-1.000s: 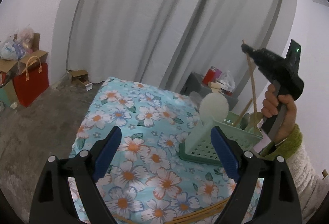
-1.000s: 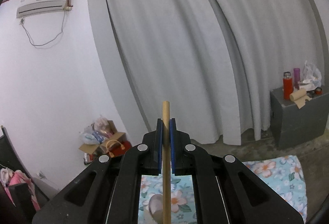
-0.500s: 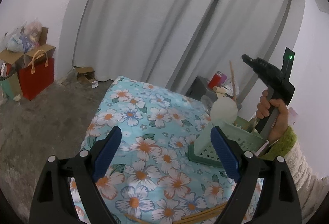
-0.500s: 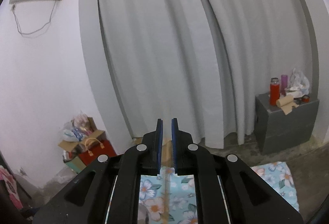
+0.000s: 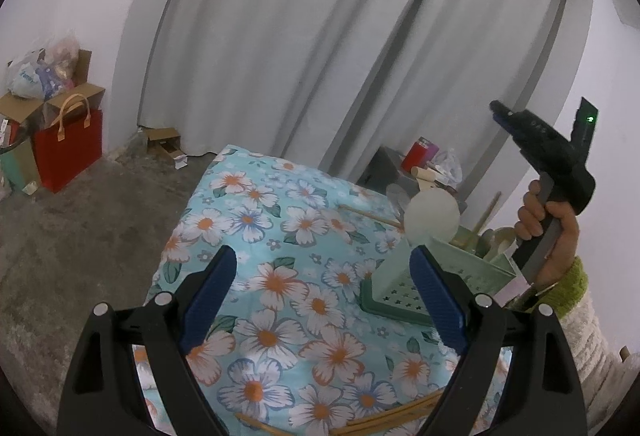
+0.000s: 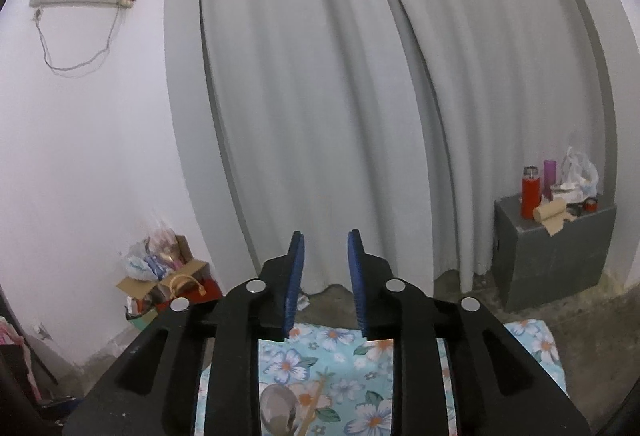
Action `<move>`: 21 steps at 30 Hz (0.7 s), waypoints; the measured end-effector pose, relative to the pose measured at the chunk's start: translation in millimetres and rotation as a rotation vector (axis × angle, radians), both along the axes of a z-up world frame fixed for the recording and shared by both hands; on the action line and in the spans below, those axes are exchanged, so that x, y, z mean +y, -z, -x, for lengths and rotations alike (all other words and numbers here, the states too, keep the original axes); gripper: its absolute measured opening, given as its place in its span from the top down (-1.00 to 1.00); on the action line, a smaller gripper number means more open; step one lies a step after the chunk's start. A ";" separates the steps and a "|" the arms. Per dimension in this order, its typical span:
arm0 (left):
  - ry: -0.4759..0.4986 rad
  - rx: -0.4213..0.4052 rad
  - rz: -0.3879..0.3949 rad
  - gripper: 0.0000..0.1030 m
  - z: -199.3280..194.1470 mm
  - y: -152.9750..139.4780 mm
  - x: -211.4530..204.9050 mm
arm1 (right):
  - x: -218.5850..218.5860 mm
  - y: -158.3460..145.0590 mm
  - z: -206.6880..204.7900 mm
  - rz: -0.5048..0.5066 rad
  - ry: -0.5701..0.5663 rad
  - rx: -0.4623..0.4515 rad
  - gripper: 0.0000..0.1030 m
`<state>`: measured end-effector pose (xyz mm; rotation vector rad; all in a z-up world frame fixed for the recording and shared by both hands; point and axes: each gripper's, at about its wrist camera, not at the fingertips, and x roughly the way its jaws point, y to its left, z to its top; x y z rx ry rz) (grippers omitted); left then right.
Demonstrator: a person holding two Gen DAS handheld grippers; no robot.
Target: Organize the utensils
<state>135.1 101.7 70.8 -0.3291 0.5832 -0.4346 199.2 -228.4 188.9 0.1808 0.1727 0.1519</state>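
My left gripper (image 5: 322, 284) hangs with its blue-padded jaws spread wide and nothing between them, above the light blue tablecloth printed with white and orange flowers (image 5: 280, 236). Just beyond its right finger stands the pale green perforated plastic utensil caddy (image 5: 440, 272), upright on the cloth. A round whitish translucent spoon head (image 5: 431, 213) rises at the caddy's near corner, and a slim wooden stick (image 5: 484, 214) leans up out of it among other pale utensils I cannot make out clearly. Ahead of the left gripper, on the cloth past the caddy, lies a single wooden chopstick (image 5: 368, 216). Below the gripper, close under its fingers, a few more wooden chopsticks (image 5: 360, 422) lie loose on the cloth.

My right gripper (image 6: 323, 272) is raised above and to the right of the caddy, gripped by my right hand (image 5: 548, 232). Its jaws are parted to a middling gap and hold nothing. Below them, in the right wrist view, I see a rounded grey spoon bowl (image 6: 276, 410) and a thin wooden stick (image 6: 310, 412) over the floral cloth, partly hidden by the gripper body.
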 end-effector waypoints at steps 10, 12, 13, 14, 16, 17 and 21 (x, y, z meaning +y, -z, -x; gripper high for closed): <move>0.023 0.000 0.000 -0.67 2.2 -2.6 -11.0 | -19.3 -7.6 38.7 -0.051 -0.015 -0.008 0.38; 0.019 0.009 0.002 -0.67 -4.0 -2.4 -11.3 | -21.2 -2.1 51.4 -0.052 -0.038 0.010 0.31; 0.016 0.017 0.006 -0.67 -9.2 -2.2 -11.0 | -22.9 0.7 56.7 -0.058 -0.052 0.019 0.29; 0.013 0.037 0.015 -0.67 -18.6 -1.6 -10.4 | -23.6 5.9 64.3 -0.065 -0.072 0.037 0.25; 0.022 0.072 0.048 -0.67 -36.4 -0.1 -8.9 | -23.1 14.1 74.5 -0.075 -0.104 0.066 0.23; 0.030 0.096 0.072 -0.67 -48.5 1.0 -8.2 | -23.5 21.6 81.3 -0.086 -0.121 0.089 0.21; 0.100 0.284 0.222 -0.45 -127.9 16.2 -15.9 | -16.6 54.1 100.0 -0.093 -0.165 0.186 0.18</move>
